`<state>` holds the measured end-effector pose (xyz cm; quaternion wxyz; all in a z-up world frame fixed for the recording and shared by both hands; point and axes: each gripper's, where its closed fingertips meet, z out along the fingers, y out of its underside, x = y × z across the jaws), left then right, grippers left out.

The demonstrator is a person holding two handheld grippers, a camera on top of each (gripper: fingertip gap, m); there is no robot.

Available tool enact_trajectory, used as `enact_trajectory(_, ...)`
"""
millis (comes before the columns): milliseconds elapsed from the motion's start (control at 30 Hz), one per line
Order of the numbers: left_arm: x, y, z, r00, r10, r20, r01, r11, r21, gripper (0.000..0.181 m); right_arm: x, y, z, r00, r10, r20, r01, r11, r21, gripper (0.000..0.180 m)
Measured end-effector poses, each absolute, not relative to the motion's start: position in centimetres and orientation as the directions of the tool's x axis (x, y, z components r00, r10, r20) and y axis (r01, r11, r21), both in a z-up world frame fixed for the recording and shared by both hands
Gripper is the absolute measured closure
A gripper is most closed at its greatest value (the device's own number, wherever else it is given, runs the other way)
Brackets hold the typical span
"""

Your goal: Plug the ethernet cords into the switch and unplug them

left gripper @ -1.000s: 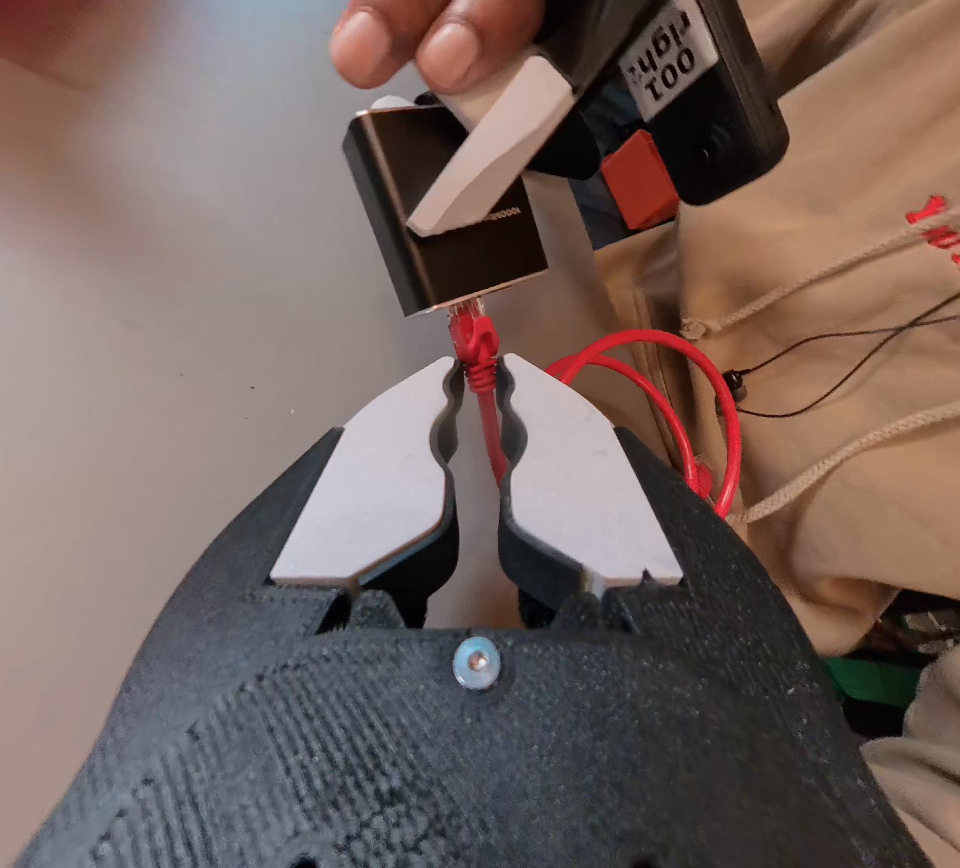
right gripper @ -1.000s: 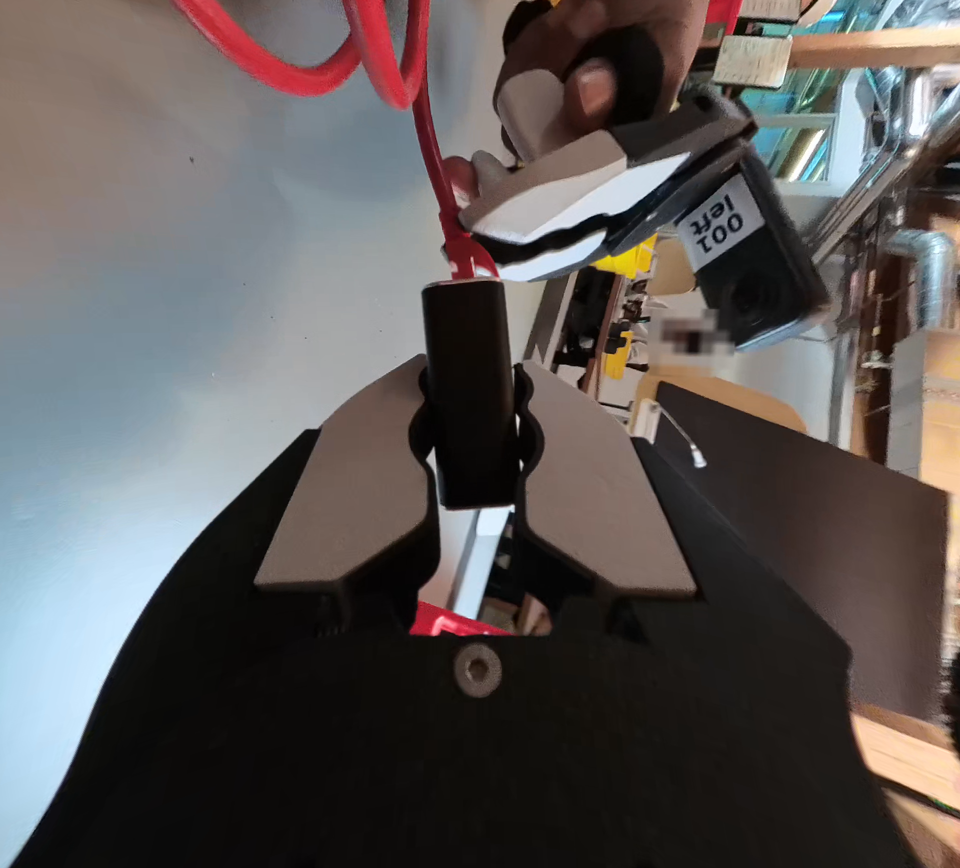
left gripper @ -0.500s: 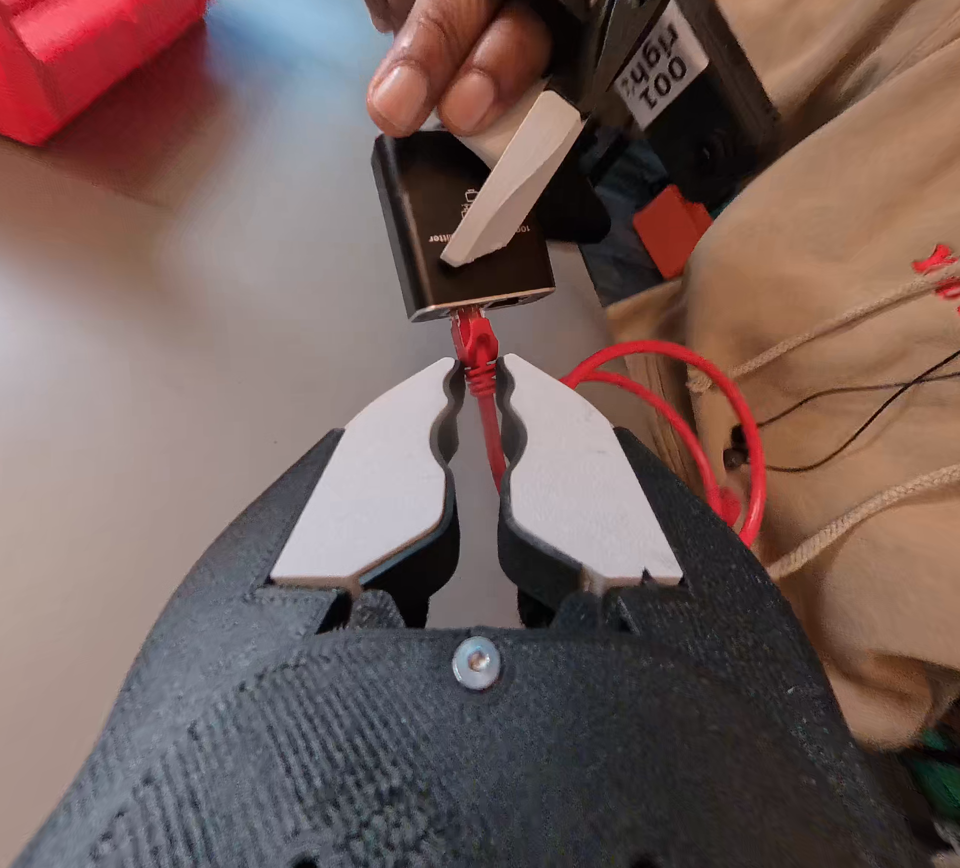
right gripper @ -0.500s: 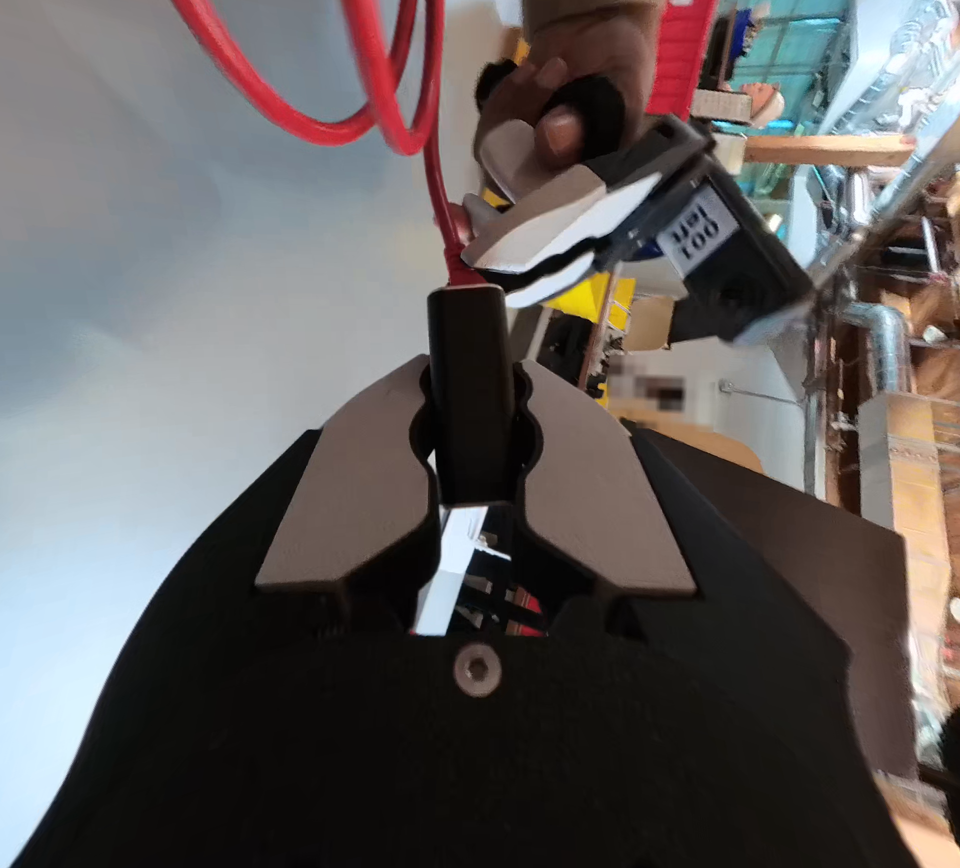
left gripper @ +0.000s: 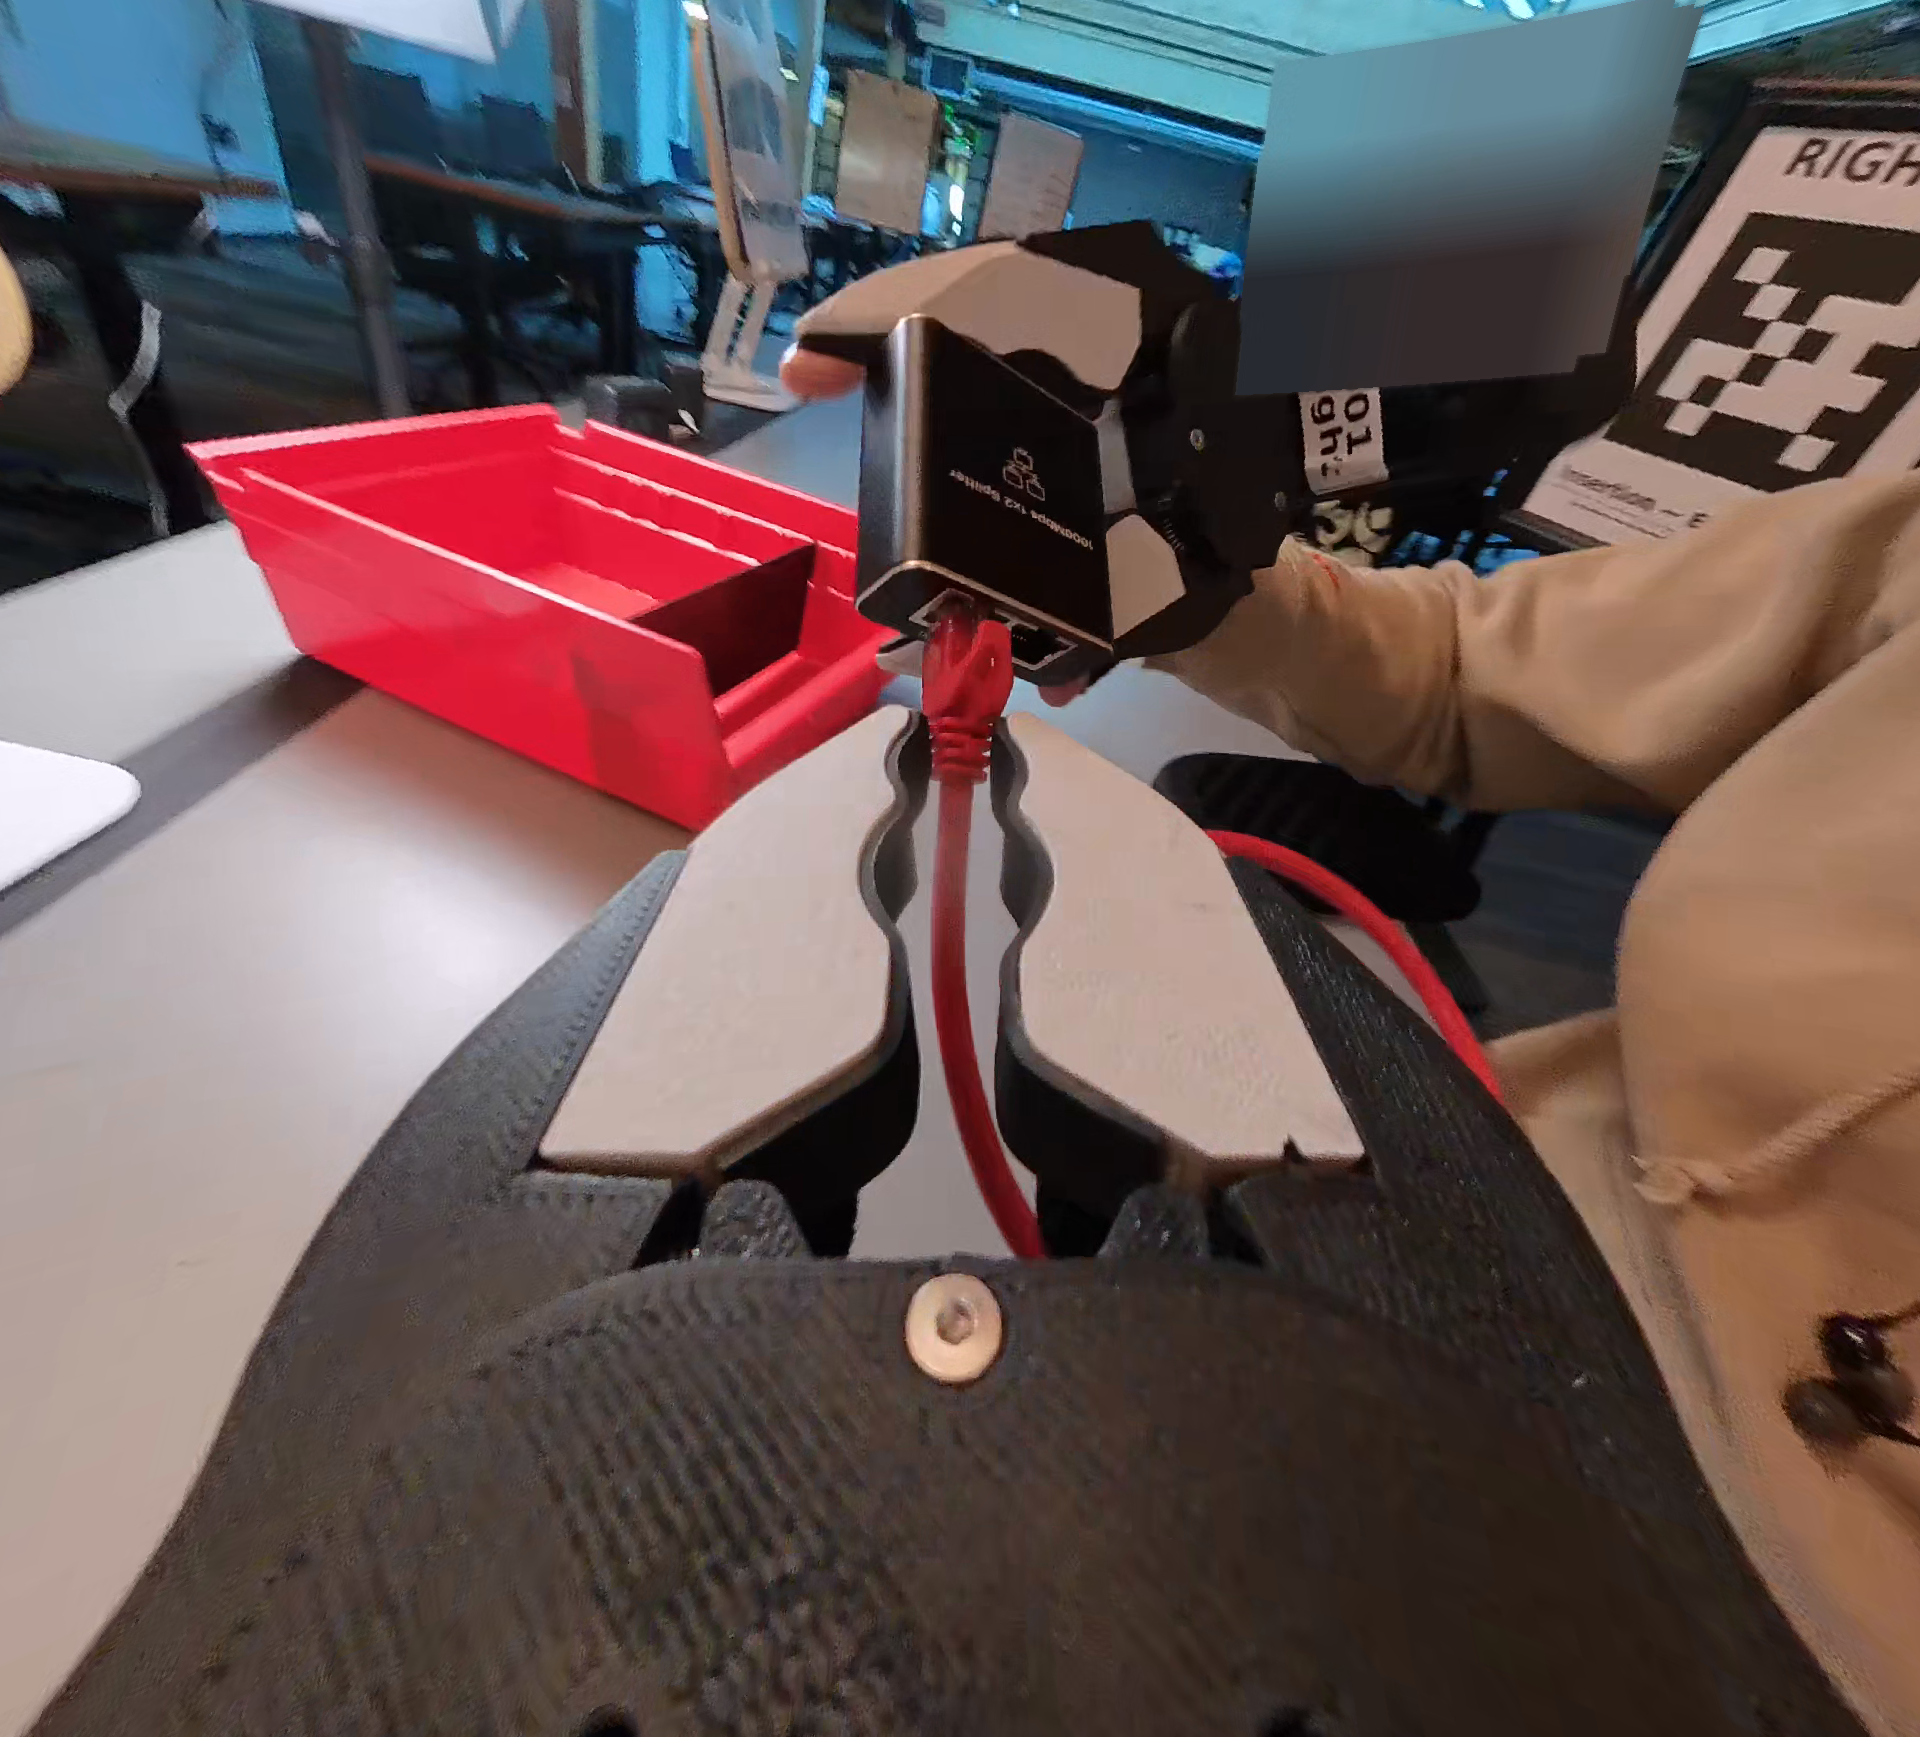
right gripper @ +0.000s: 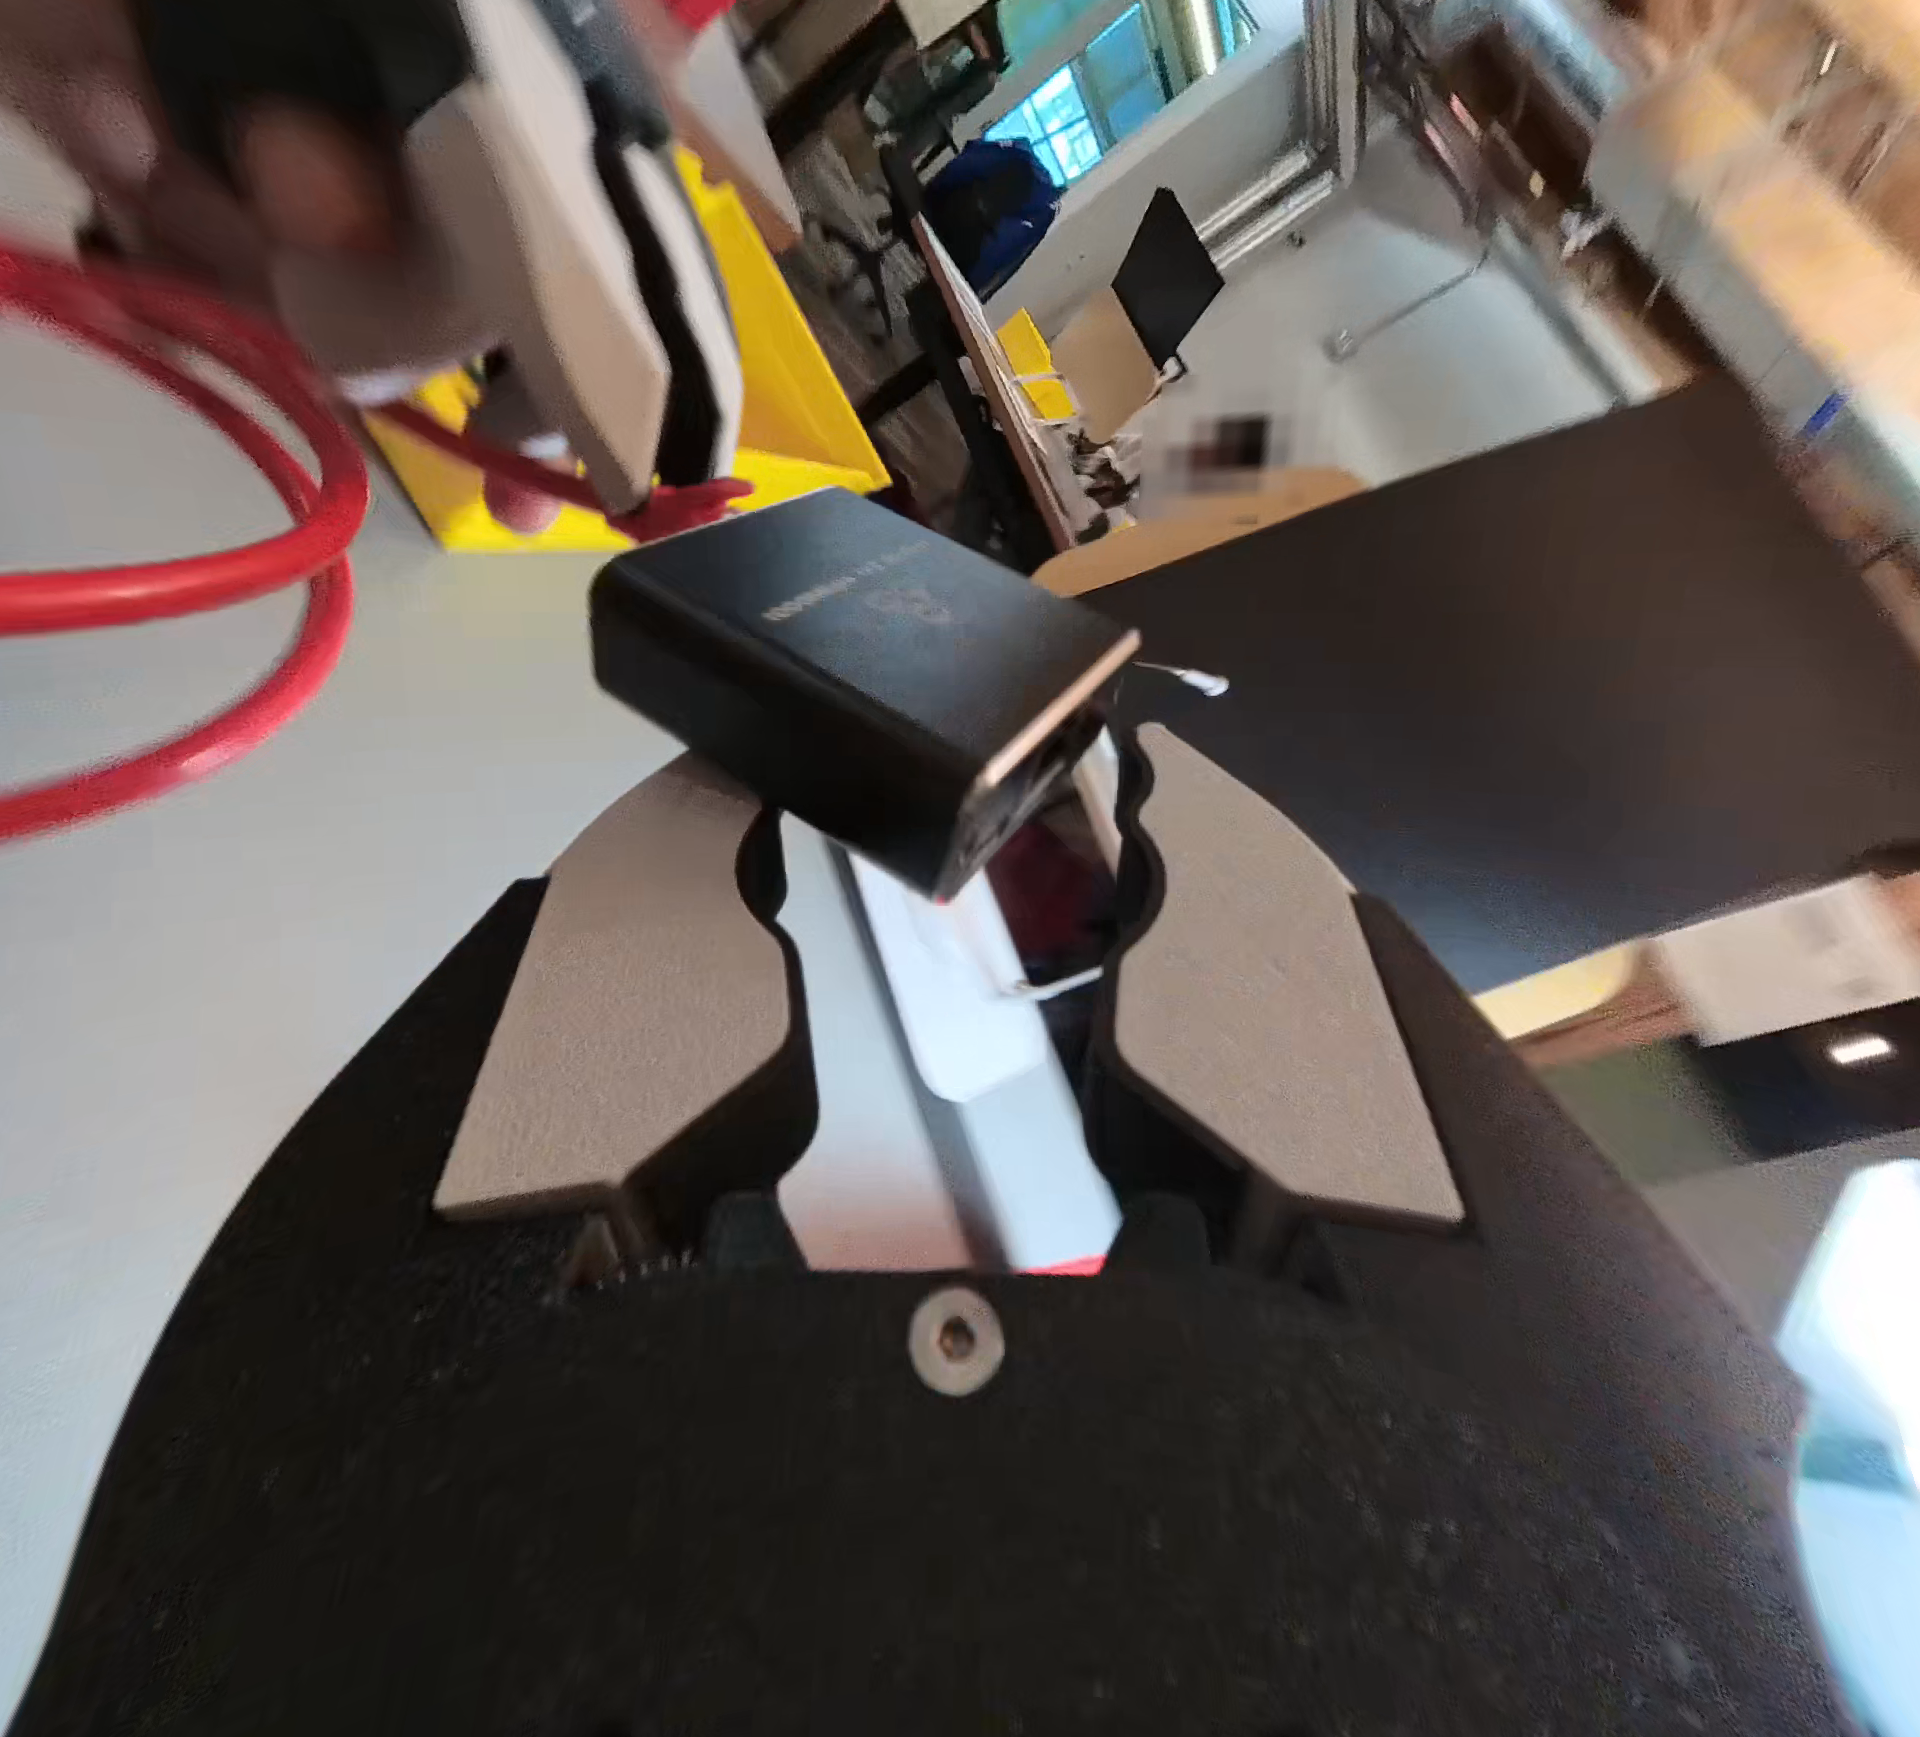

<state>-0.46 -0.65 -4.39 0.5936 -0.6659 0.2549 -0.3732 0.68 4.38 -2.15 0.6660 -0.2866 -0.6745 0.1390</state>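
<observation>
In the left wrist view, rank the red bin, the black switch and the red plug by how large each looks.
1. red bin, clearly largest.
2. black switch, though it sits nearer the camera than the bin, so true sizes stay unsure.
3. red plug, smallest, seated in the switch's port.

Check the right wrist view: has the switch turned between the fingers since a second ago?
Yes. Against the fingers of the right gripper, the switch has swung from upright to lying across their tips.

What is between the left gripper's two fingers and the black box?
In the left wrist view, the red cord runs between the left gripper, its plug in the black box.
</observation>
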Motion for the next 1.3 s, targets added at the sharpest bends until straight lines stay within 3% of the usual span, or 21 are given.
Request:
enact_trajectory(100,-0.6,-0.7,-3.7,0.623,-0.764,0.169,0.111,-0.127,-0.986,0.169,0.4,4.0,-2.5,-0.016,0.819,0.574,0.143,0.57,-0.809,0.121)
enact_trajectory(200,-1.0,-0.5,-2.8,0.655,-0.733,0.184,0.155,-0.108,-0.982,0.169,0.4,1.5,-3.6,-0.246,0.96,0.135,0.14,0.174,-0.975,0.115)
enact_trajectory(267,-1.3,-0.2,-3.0,0.68,-0.71,0.184,0.161,-0.1,-0.982,0.169,0.6,0.8,-3.0,-0.324,0.943,-0.079,0.094,-0.051,-0.994,0.115)
enact_trajectory(400,-1.0,0.4,-4.1,0.725,-0.675,0.138,0.113,-0.081,-0.99,0.169,0.3,1.2,-1.9,-0.343,0.902,-0.263,0.016,-0.274,-0.961,0.118)
enact_trajectory(467,-0.7,0.7,-4.3,0.754,-0.649,0.103,0.088,-0.055,-0.995,0.17,0.1,1.8,-1.4,-0.327,0.887,-0.326,-0.007,-0.347,-0.938,0.142)
enact_trajectory(533,-0.7,0.9,-4.4,0.791,-0.61,0.057,0.058,-0.019,-0.998,0.17,-0.2,2.2,-1.2,-0.316,0.889,-0.332,-0.008,-0.352,-0.936,0.153)
enact_trajectory(767,-0.7,0.3,-3.0,0.81,-0.585,-0.052,0.001,0.089,-0.996,0.169,-0.4,1.1,0.8,-0.383,0.881,-0.277,0.033,-0.287,-0.957,0.154)
enact_trajectory(900,0.1,-0.5,-3.0,0.75,-0.661,-0.031,-0.009,0.036,-0.999,0.152,0.3,-0.4,1.6,-0.441,0.87,-0.219,0.055,-0.218,-0.974,0.153)
enact_trajectory(1033,1.4,-1.7,-3.5,0.649,-0.761,0.019,-0.001,-0.026,-1.0,0.172,0.9,-1.3,1.6,-0.477,0.857,-0.195,0.068,-0.186,-0.98,0.153)
enact_trajectory(1300,1.6,-2.5,-2.0,0.594,-0.796,0.117,0.093,-0.076,-0.993,0.173,2.0,-1.6,-0.2,-0.535,0.819,-0.207,0.175,-0.132,-0.976,0.154)
